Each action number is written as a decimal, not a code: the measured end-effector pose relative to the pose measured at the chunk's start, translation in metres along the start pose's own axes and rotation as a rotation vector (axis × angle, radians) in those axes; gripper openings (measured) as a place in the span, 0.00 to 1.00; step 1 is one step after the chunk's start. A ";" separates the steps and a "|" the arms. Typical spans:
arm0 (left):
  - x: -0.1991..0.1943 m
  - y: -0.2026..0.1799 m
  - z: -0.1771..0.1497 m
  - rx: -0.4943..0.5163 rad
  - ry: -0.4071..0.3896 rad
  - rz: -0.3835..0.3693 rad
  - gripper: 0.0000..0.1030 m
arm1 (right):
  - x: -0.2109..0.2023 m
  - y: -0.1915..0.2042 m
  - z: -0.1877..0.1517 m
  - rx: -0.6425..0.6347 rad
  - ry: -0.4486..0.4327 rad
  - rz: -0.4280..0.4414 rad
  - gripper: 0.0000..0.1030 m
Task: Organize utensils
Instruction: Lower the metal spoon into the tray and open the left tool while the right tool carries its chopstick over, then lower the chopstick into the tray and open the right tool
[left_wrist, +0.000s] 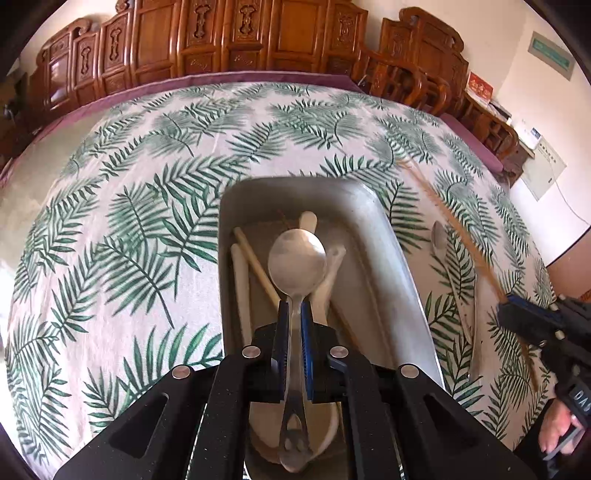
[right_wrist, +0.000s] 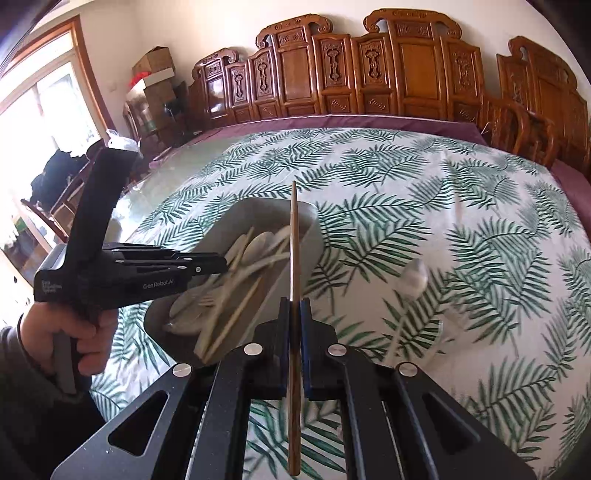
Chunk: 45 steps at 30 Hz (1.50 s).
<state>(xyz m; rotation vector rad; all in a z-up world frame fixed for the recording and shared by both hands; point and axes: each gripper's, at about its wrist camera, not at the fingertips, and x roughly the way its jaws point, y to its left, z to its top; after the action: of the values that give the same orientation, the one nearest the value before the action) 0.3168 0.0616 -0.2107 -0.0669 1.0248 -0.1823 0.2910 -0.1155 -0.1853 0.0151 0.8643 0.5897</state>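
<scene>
My left gripper (left_wrist: 294, 314) is shut on a metal spoon (left_wrist: 297, 258) and holds it over the grey tray (left_wrist: 388, 236), bowl pointing away. The tray holds chopsticks (left_wrist: 256, 264) and several pale spoons (left_wrist: 327, 280). My right gripper (right_wrist: 294, 308) is shut on a brown wooden chopstick (right_wrist: 294, 236) that points forward, to the right of the tray (right_wrist: 314, 225). The right gripper also shows in the left wrist view (left_wrist: 508, 301). The left gripper also shows in the right wrist view (right_wrist: 221, 263), over the tray. A spoon (left_wrist: 439, 236) lies on the cloth right of the tray; it appears blurred in the right view (right_wrist: 413, 280).
The table carries a white cloth with green fern leaves (left_wrist: 129, 221). Carved wooden furniture (left_wrist: 240, 37) lines the far edge, with chairs (left_wrist: 417, 81) at the right. A window and boxes (right_wrist: 155, 74) stand at the left.
</scene>
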 end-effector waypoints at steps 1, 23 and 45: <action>-0.004 0.000 0.001 -0.003 -0.009 -0.006 0.05 | 0.002 0.002 0.001 0.004 0.001 0.006 0.06; -0.061 0.050 0.015 -0.090 -0.192 0.084 0.72 | 0.072 0.032 0.015 0.122 0.058 0.108 0.06; -0.069 0.041 0.013 -0.071 -0.218 0.090 0.83 | 0.050 0.031 0.020 0.068 -0.002 0.117 0.10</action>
<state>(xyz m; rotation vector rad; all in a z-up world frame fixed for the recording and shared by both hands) 0.2979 0.1143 -0.1521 -0.1025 0.8149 -0.0546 0.3150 -0.0607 -0.2002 0.1291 0.8856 0.6694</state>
